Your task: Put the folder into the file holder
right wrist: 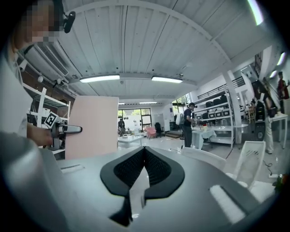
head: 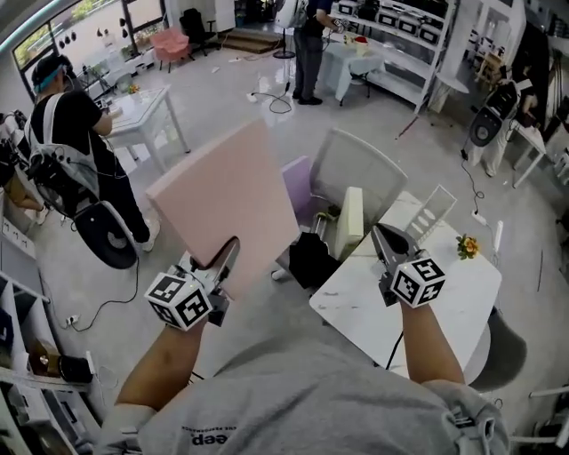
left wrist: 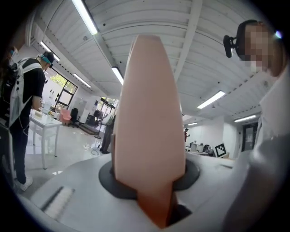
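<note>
The left arm is bare and reaches out ahead, left of the white table [head: 427,311]. Its left gripper [head: 229,253] points up and away. The two jaws are part way apart and pinch the bottom edge of the pink folder [head: 222,200]. The folder stands up in the air, tipped a bit, out past the table's left side and over the floor [head: 222,89]. It touches nothing else.

The right arm reaches out over the table. The right gripper [head: 378,235] points up too. Its jaws are pressed together at the tips, with nothing in them.

A tall cream box [head: 352,222] stands at the table's far left edge. I cannot tell if it is the file holder. Little yellow flowers [head: 467,244] sit on the far side of the table, and a white chair [head: 436,209] stands just behind it.

The floor is grey and shiny. Far from the table, to the left, a person in a black shirt [head: 71,133] stands at another white table. Shelves [head: 400,27] line the back wall. The ceiling is white with long lights.

Each gripper has a cube with black and white squares. The grey shirt shows only the letters "eep" [head: 206,440].
</note>
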Demonstrator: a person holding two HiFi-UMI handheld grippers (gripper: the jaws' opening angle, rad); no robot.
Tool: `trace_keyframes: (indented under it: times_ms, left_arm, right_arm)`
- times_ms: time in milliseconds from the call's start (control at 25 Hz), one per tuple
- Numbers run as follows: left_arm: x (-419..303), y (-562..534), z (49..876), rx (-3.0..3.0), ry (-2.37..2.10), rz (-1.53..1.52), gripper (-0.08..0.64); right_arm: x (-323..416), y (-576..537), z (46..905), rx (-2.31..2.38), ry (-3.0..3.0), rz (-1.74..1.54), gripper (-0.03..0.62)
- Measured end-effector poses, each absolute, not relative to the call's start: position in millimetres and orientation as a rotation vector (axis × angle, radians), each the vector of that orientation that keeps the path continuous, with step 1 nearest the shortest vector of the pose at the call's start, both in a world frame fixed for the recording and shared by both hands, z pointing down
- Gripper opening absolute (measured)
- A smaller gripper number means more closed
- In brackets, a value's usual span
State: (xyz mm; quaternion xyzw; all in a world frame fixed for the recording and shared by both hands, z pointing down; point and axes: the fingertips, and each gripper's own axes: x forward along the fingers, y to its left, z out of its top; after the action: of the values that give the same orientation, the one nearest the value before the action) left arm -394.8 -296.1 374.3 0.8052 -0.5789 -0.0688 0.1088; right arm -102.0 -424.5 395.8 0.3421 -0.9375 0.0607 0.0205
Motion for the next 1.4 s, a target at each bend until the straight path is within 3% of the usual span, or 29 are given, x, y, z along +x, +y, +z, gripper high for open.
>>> trace_keyframes:
  times_ms: [800,1080,1400]
  left_arm:
    - [-39,-476,375,2.725,-1.242,-0.12,0.193]
    - [18,-504,389,2.788,-1.289,-0.047,0.193]
    - [34,-531,413,2.733,-1.35,-0.049,0.193]
  right_arm:
    - [219,-471,416,1.602,-2.657,0.241,0.005]
    - [279,-480,441,1.675,-2.606,0.306,0.004]
    - [309,-480,465,1.701,-2.572,0.356,0.005]
